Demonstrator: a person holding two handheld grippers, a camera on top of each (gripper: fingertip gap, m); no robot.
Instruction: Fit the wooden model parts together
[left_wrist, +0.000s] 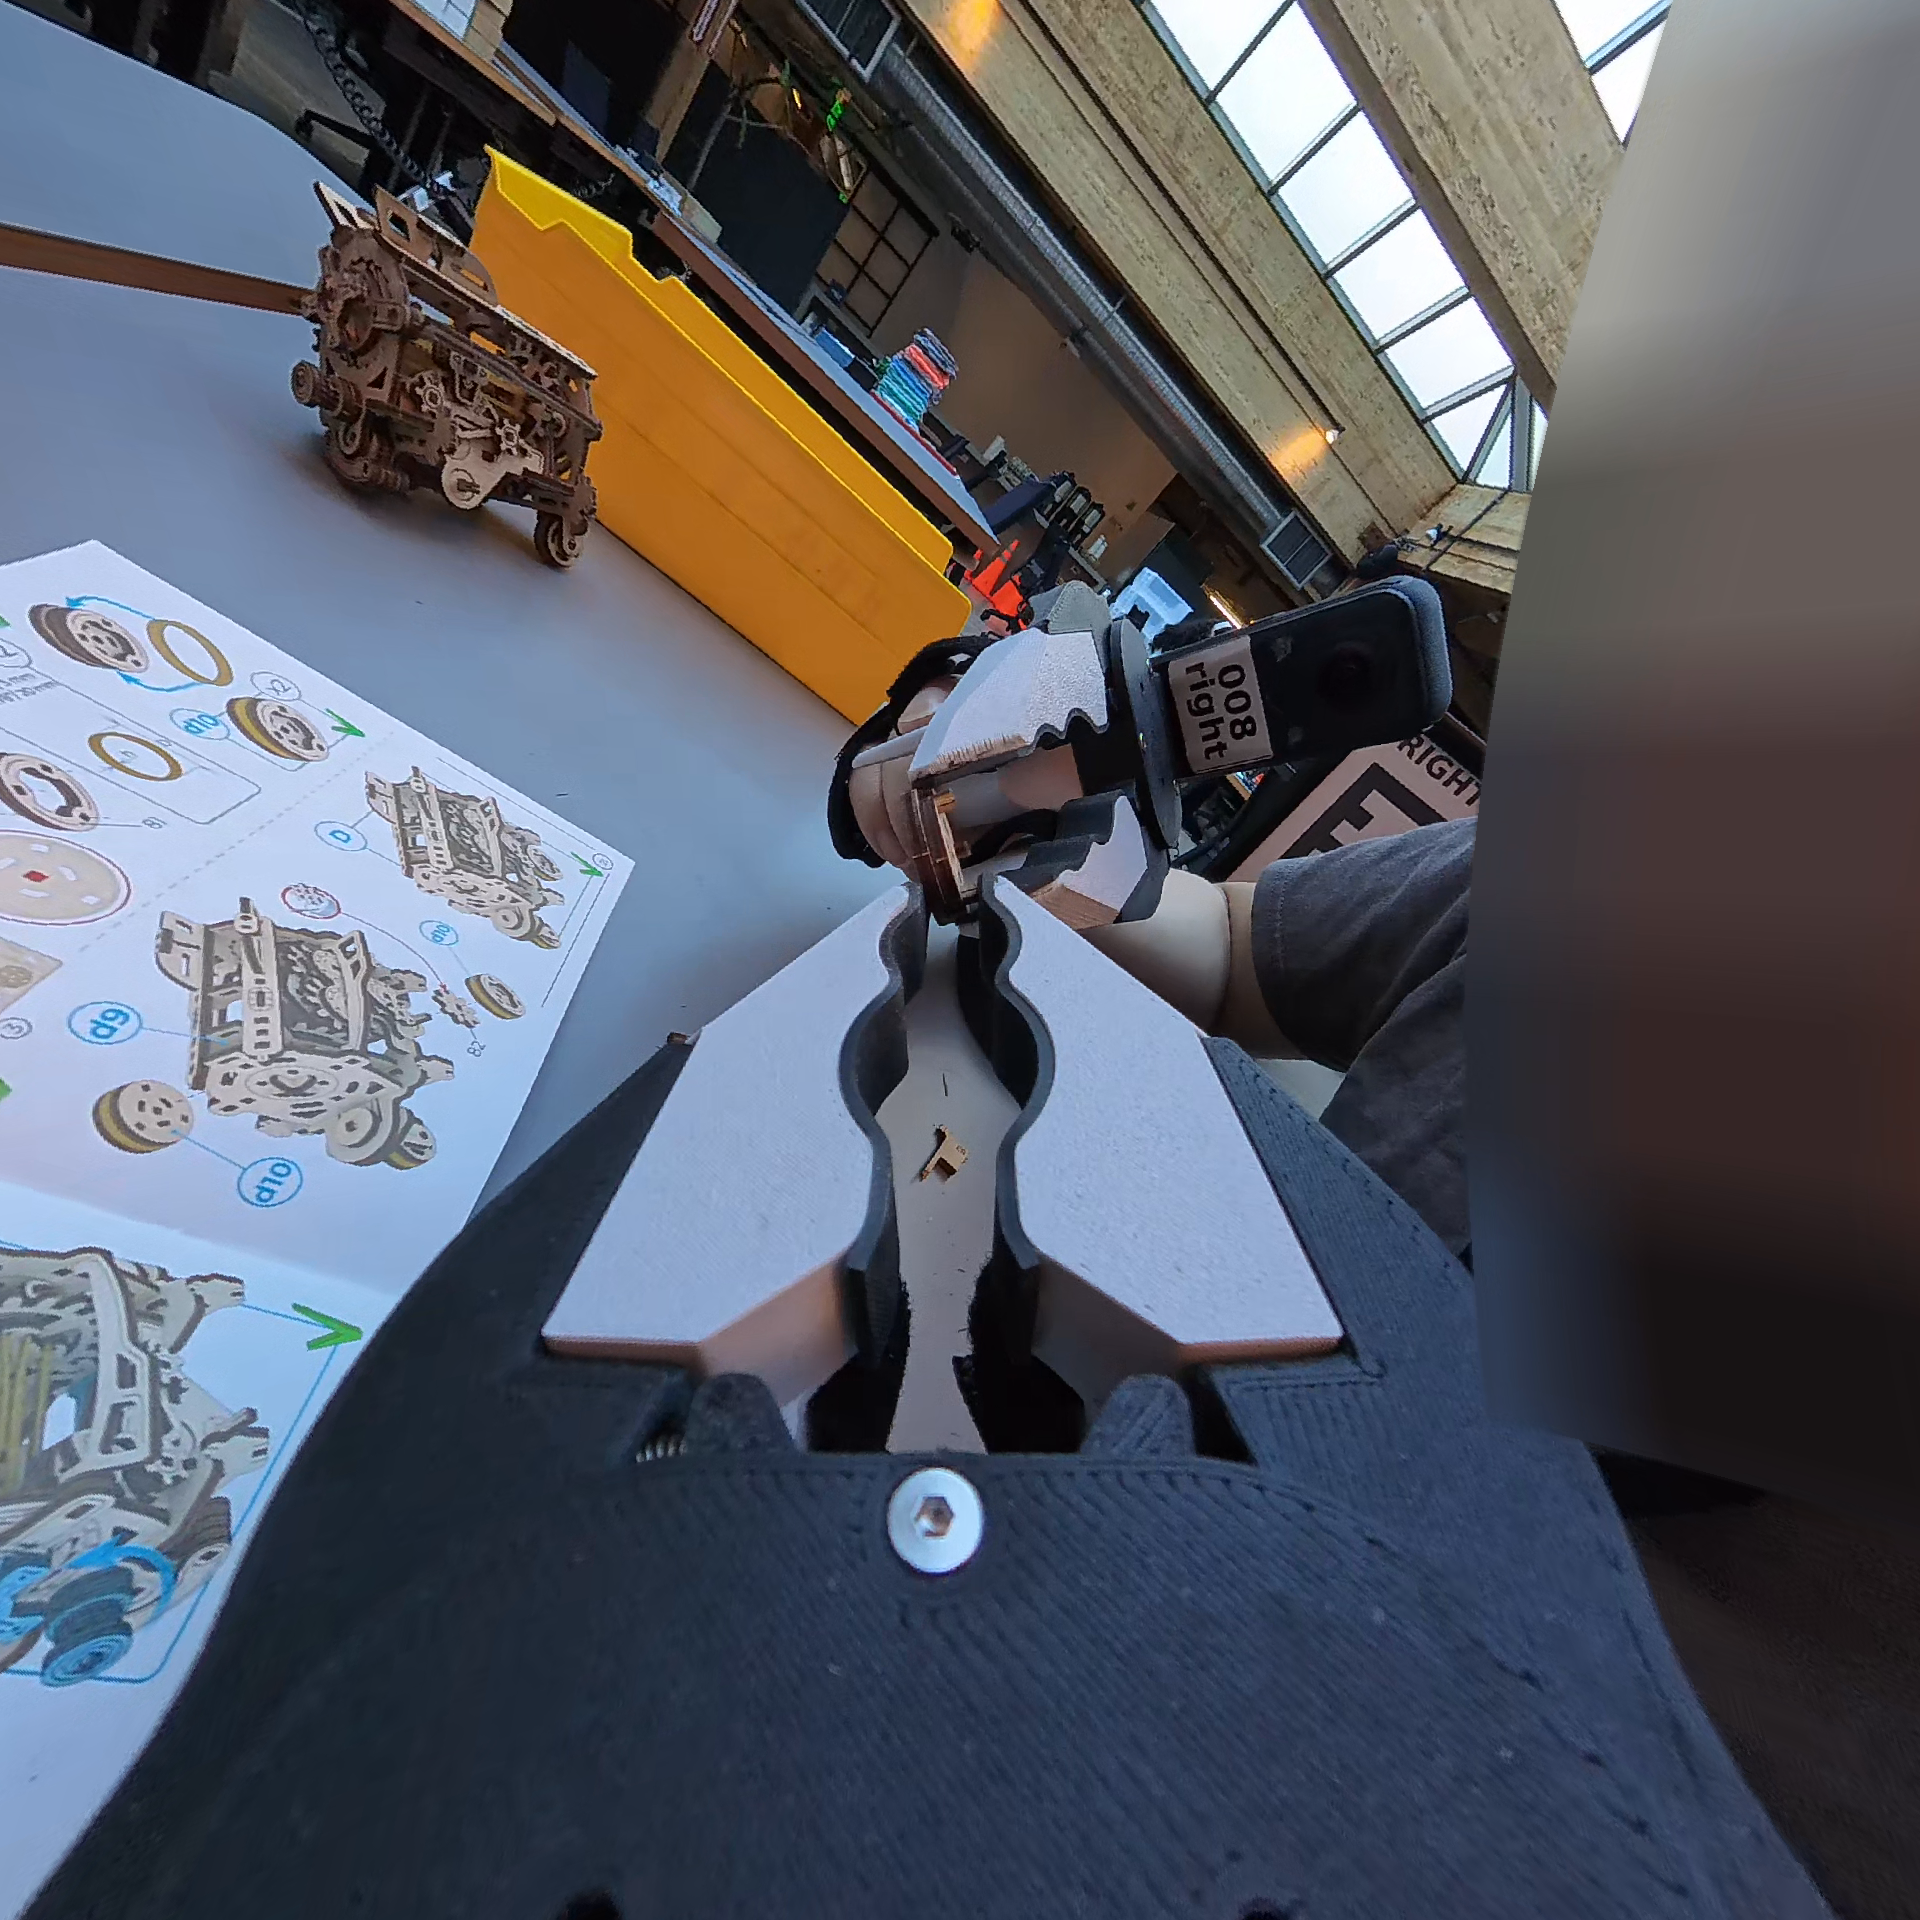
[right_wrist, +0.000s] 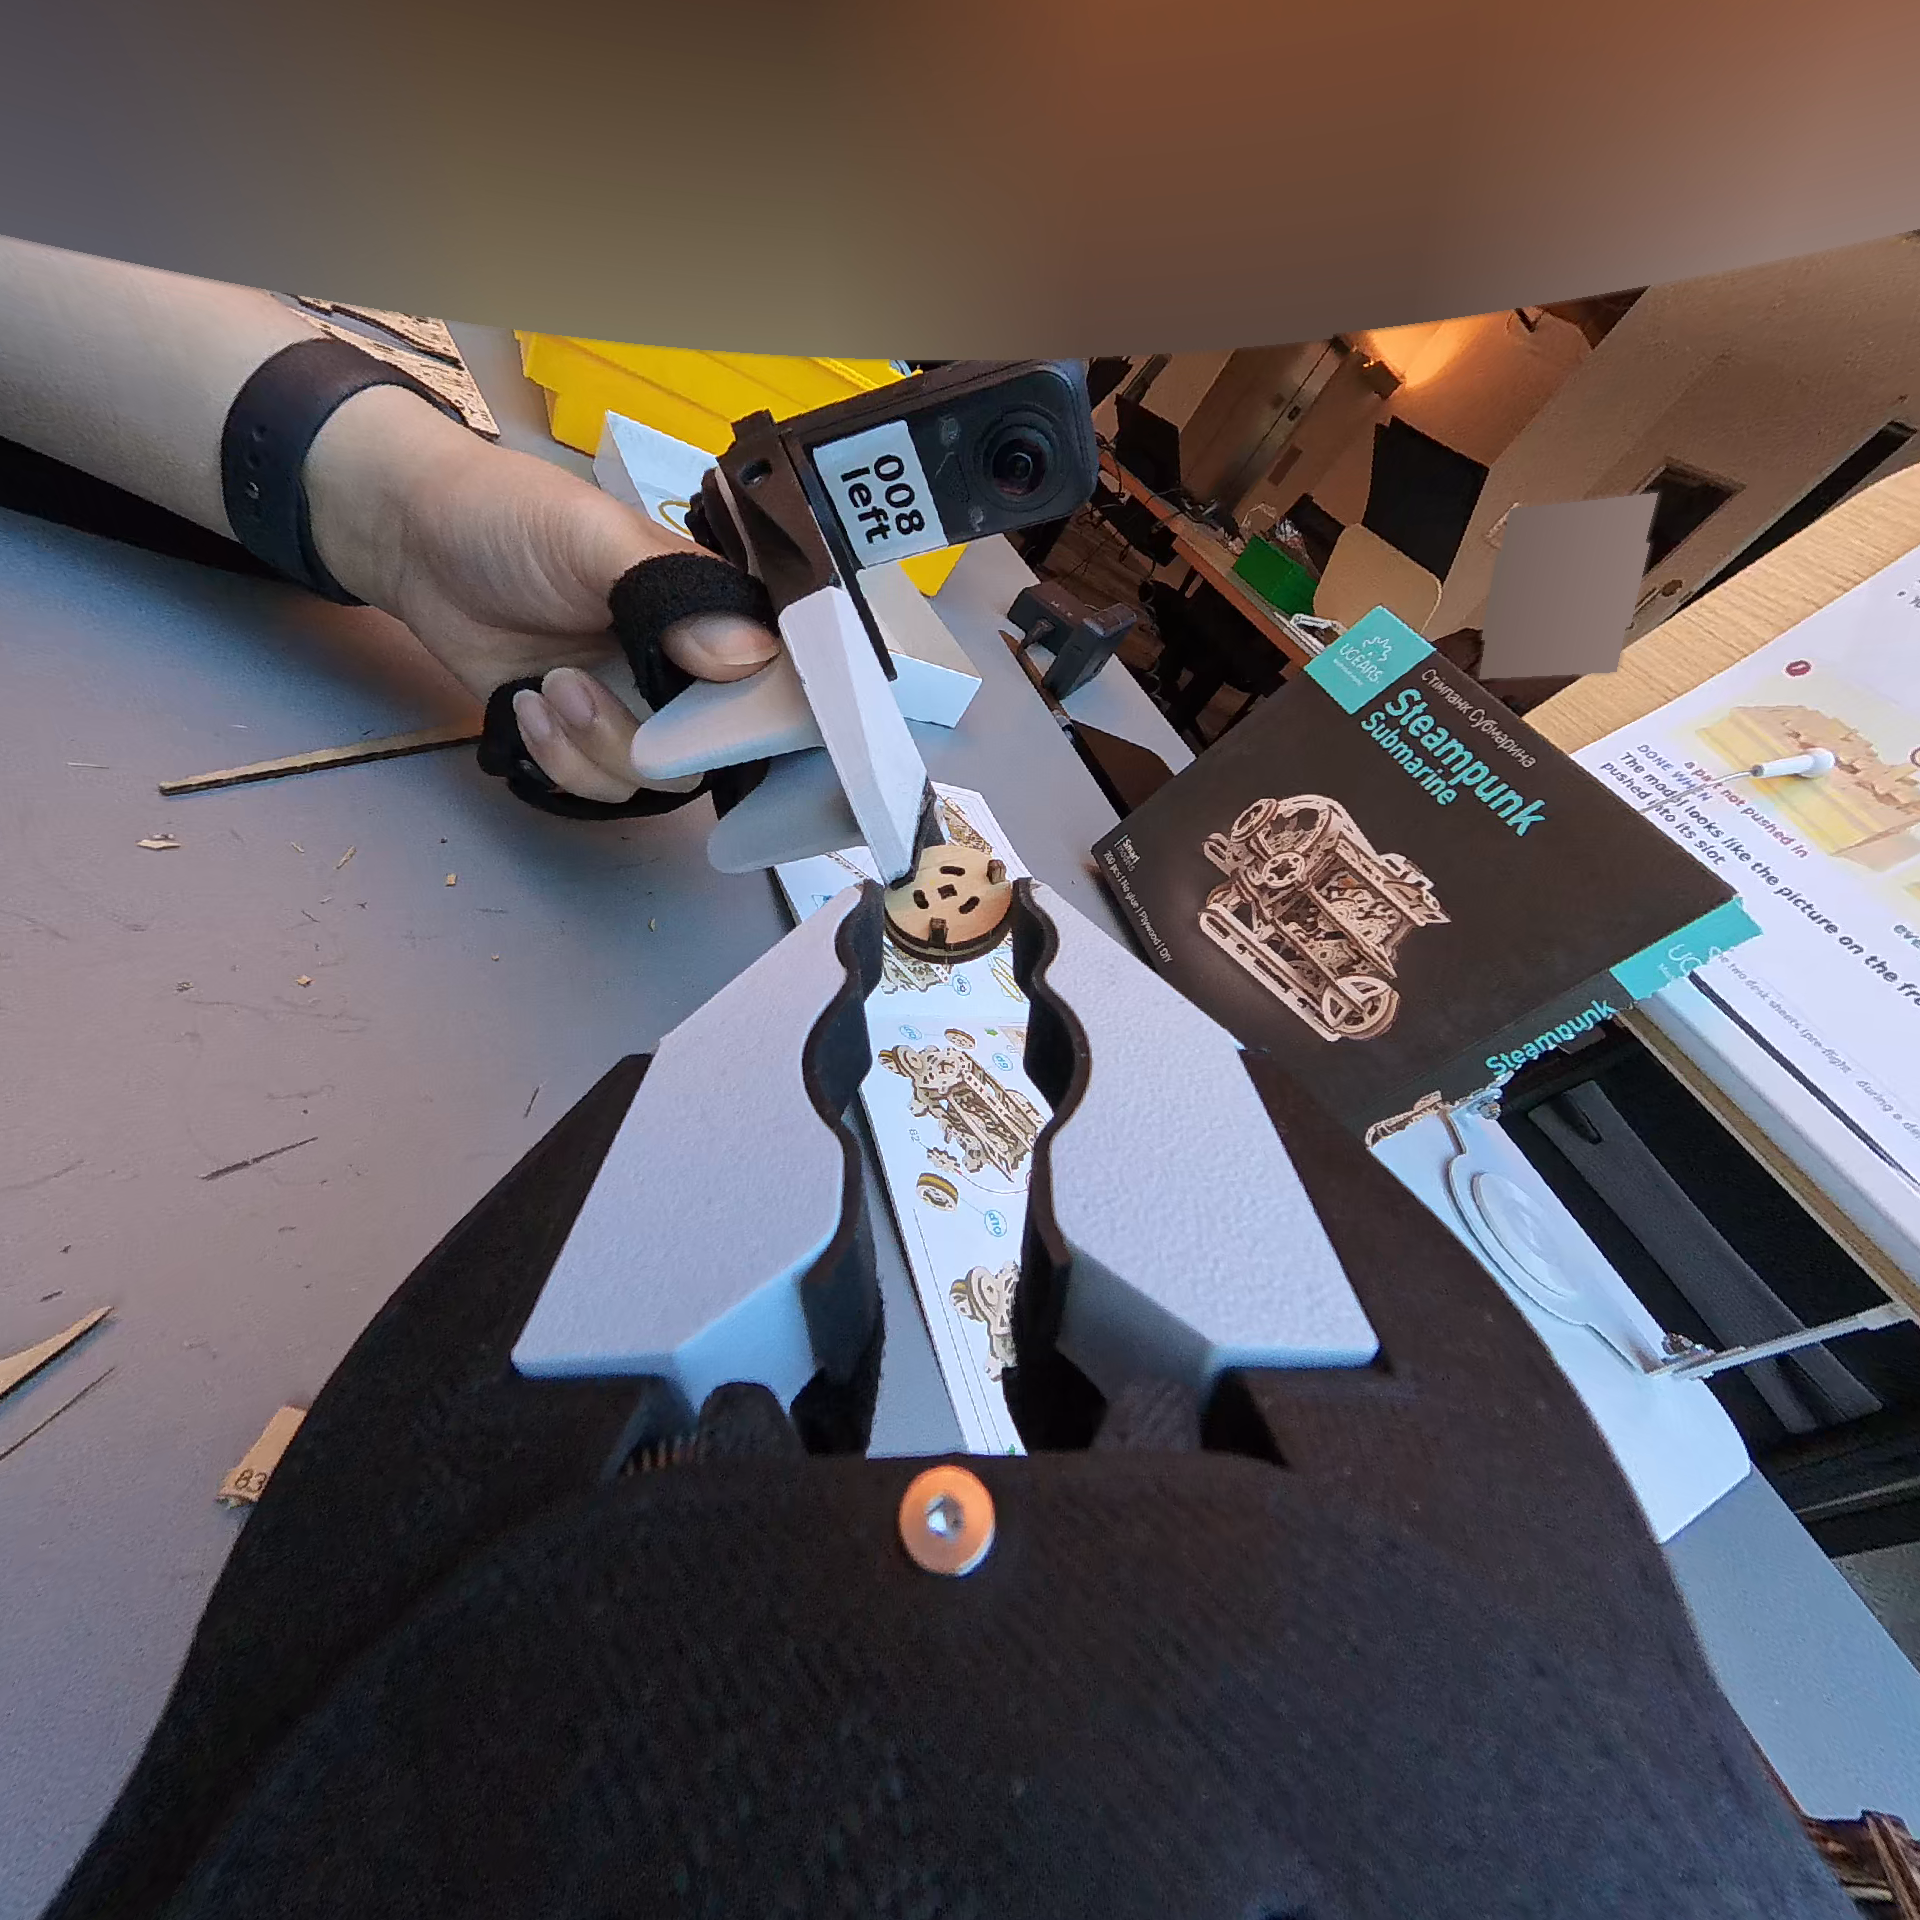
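Observation:
A round wooden wheel disc (right_wrist: 945, 906) with cut-out slots sits between the tips of my right gripper (right_wrist: 945, 914), which is shut on it and holds it above the table. In the left wrist view the disc (left_wrist: 938, 847) shows edge-on in the right gripper (left_wrist: 961, 821). My left gripper (left_wrist: 951, 902) has its jaws nearly closed on the disc's rim. In the right wrist view it (right_wrist: 902, 857) comes in from the upper left and meets the disc's top edge. The assembled wooden model (left_wrist: 447, 384) stands far back on the grey table (left_wrist: 644, 665).
An instruction sheet (left_wrist: 260, 883) lies on the table, also below the grippers (right_wrist: 956, 1122). A yellow bin (left_wrist: 727, 436) stands behind the model. A black kit box (right_wrist: 1403, 883) and an open booklet (right_wrist: 1818, 831) are on the right. Wood scraps and a strip (right_wrist: 312, 758) lie on the left. Less than 4 cm separates the two grippers' tips. From the right gripper's tips to the assembled wooden model (left_wrist: 447, 384) is close to 25 cm.

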